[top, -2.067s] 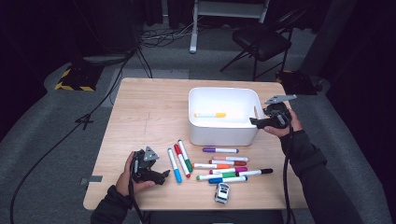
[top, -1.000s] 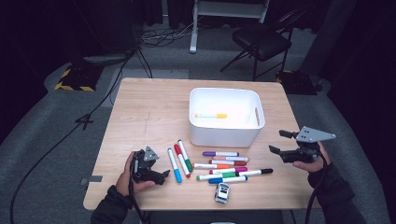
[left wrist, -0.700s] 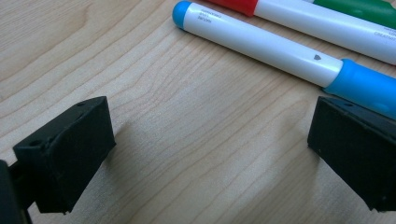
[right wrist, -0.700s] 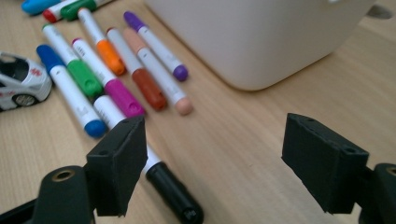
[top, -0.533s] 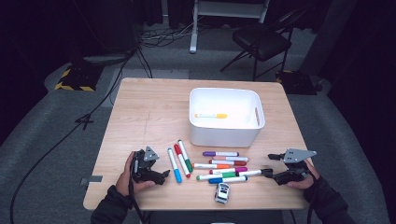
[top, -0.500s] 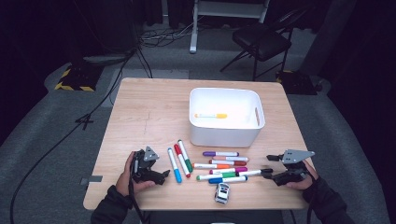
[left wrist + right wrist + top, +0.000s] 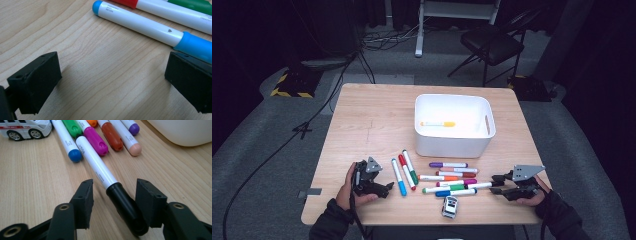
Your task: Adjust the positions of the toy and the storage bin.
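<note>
Pale wood grain of our table [image 7: 377,120] lies under both grippers. Our right gripper [image 7: 113,195] has just been closing its jaws around the black-capped marker [image 7: 110,188]; one pad seems to touch the cap, a gap shows at the other. Our left gripper [image 7: 111,82] rests released, beside the blue marker [image 7: 140,23]. Beyond lie more markers [image 7: 447,177], a toy car [image 7: 450,206], then the white bin [image 7: 454,145].

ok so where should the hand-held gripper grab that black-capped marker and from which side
Grip the black-capped marker at its black cap end, coming in low from the table's right edge. It lies flat with that end clear of the other markers, and the right hand-held gripper already straddles the cap, its jaws just closing, not yet pressing.
</note>
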A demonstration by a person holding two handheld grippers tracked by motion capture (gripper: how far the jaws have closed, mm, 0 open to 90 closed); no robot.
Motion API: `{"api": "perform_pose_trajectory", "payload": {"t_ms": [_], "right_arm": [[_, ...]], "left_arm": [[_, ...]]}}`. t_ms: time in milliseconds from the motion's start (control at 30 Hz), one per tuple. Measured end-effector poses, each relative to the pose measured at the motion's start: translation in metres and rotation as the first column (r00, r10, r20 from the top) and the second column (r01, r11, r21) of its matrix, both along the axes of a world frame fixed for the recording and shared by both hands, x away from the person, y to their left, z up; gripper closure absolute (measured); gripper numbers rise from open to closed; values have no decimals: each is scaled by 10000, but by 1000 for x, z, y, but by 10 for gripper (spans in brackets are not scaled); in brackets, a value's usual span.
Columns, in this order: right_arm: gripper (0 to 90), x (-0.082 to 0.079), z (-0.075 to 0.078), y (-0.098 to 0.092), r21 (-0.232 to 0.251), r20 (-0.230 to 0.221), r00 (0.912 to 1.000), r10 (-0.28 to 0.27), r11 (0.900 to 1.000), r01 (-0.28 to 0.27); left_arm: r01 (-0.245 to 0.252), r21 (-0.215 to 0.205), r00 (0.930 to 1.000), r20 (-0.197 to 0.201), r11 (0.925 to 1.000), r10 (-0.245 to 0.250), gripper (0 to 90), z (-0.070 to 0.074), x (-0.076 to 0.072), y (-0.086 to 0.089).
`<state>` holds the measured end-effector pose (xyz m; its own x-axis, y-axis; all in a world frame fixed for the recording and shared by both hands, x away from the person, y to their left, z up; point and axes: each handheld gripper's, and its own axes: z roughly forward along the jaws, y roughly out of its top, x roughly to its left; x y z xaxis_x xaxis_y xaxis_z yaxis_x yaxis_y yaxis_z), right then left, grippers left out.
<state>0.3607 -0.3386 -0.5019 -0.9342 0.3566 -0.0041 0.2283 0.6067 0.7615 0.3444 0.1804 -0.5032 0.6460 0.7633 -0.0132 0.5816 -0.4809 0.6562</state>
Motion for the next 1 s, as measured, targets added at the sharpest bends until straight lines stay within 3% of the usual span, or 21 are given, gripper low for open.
{"api": "perform_pose_trajectory", "payload": {"t_ms": [267, 400, 467, 600, 700, 900, 1000], "right_arm": [[507, 0, 1, 0, -68, -58, 10000, 10, 10000, -10], [644, 1, 1, -2, 17, -46, 9998, 200, 9998, -200], [657, 1, 1, -2, 43, -10, 9998, 205, 9998, -205], [739, 1, 0, -4, 79, 138, 9971, 743, 9972, -744], [740, 2, 1, -4, 101, -14, 9970, 770, 9970, -770], [743, 4, 1, -6, 50, 109, 9958, 906, 9959, -907], [744, 3, 3, -6, 269, 113, 9955, 937, 9952, -940]], "left_arm": [[2, 5, 10000, -3, 10000, -2, 7, 0, 0, 0], [-2, 7, 10000, 0, 10000, 2, 7, 0, 0, 0], [3, 1, 10000, -3, 10000, -3, 7, 0, 0, 0], [-11, -2, 10000, 15, 10000, 11, 7, 0, 0, 0], [5, -3, 10000, -7, 10000, -5, 7, 0, 0, 0], [11, -3, 10000, -8, 10000, -11, 7, 0, 0, 0], [-11, -16, 10000, 27, 10000, 11, 7, 0, 0, 0]]}}
